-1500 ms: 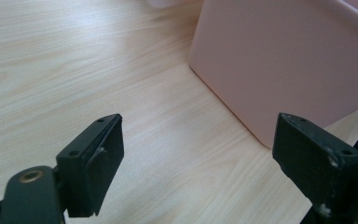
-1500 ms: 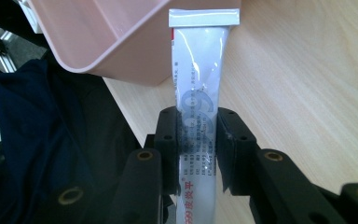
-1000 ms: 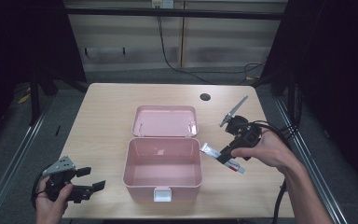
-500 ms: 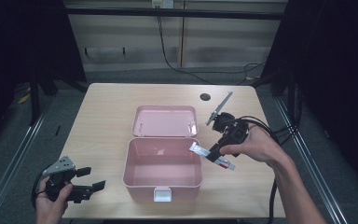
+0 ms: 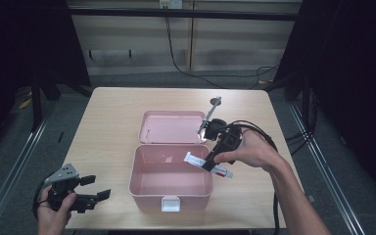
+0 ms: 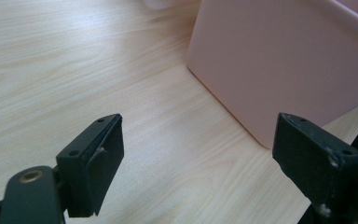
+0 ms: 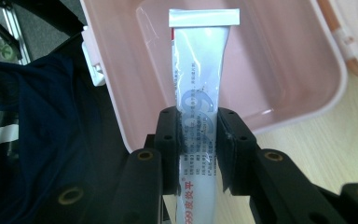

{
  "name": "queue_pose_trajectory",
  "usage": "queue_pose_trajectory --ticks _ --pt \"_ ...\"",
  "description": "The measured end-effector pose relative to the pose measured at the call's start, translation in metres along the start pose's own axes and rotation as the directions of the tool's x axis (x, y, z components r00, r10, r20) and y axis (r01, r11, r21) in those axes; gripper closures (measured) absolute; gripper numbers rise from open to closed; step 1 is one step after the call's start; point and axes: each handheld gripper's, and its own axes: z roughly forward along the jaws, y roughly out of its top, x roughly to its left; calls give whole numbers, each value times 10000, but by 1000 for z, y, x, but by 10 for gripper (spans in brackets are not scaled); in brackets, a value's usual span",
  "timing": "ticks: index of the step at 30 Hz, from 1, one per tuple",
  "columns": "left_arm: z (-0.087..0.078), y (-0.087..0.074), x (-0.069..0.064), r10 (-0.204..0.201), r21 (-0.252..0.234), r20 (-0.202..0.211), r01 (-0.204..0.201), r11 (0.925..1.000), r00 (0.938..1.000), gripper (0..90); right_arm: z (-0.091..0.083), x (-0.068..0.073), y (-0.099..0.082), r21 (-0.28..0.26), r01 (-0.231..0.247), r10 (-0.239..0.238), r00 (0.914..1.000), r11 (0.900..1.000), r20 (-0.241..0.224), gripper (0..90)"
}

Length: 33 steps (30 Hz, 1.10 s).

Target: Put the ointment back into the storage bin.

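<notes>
An open pink box stands mid-table, its lid lying flat behind it. My right gripper is shut on a white tube of ointment, held over the box's right rim with the crimped end reaching above the inside. In the right gripper view the tube runs up between the jaws of the right gripper, over the box's hollow. My left gripper rests open at the table's front left, nothing between its jaws. In the left gripper view the left gripper faces the box's outer wall.
The box's white latch faces the table's front edge. A small dark disc lies near the far edge of the wooden table. Cables trail from the right gripper across the table's right side.
My right gripper has carried the tube leftward, from beside the box's right side to over its right rim. The left gripper has stayed put.
</notes>
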Motion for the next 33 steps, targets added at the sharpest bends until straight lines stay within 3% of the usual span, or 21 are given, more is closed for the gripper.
queue_pose_trajectory --ticks 16,21,33 --pt "-1 0 1 9 -23 -8 -9 10000 10000 165 16 14 29 790 692 -695 9976 9945 0 720" --pt "-1 0 0 24 -2 -26 -24 10000 10000 165 27 19 40 1000 1049 -1043 9945 9894 -109 721" --pt "-1 0 1 20 -12 -2 -20 10000 10000 165 51 21 54 1320 1382 -1348 9903 9816 -348 720"
